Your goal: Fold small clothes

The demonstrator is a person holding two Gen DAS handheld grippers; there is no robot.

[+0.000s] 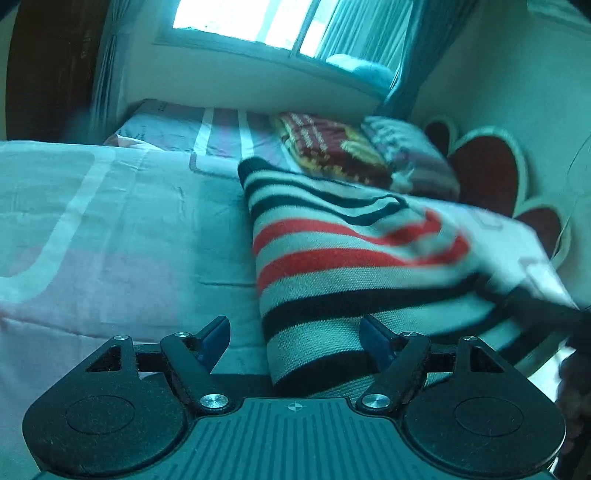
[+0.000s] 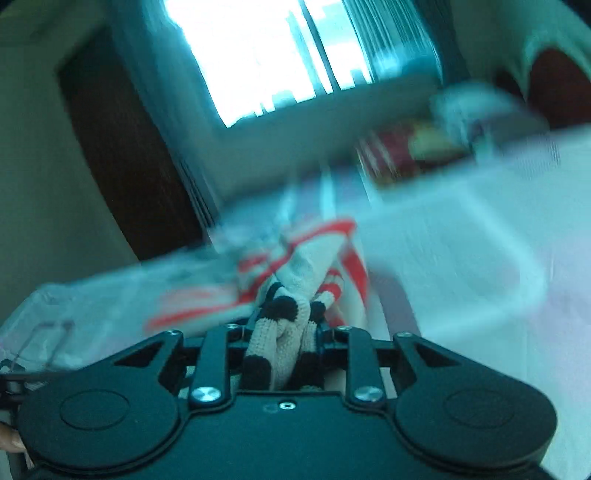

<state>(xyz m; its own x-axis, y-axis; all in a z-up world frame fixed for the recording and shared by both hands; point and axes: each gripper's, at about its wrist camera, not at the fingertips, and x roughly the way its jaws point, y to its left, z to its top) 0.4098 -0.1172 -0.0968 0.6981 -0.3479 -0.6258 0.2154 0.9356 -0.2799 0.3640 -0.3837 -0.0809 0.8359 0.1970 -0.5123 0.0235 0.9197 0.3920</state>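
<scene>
A small knitted garment (image 1: pixel 332 258) with white, red and black stripes lies on the bed, its near end reaching between my left gripper's fingers. My left gripper (image 1: pixel 295 332) is open, the cloth loose between the jaws. In the left wrist view the right gripper (image 1: pixel 532 306) shows as a dark blur holding the garment's right edge lifted. In the right wrist view my right gripper (image 2: pixel 284 325) is shut on a bunched fold of the striped garment (image 2: pixel 295 266), which trails away over the bed. That view is blurred by motion.
The bed (image 1: pixel 110 229) has a pale pink and white cover. A red patterned folded blanket (image 1: pixel 332 147) and a pillow (image 1: pixel 410 155) lie at its far end. A heart-shaped headboard (image 1: pixel 487 170) is at right, a window (image 1: pixel 258 22) behind.
</scene>
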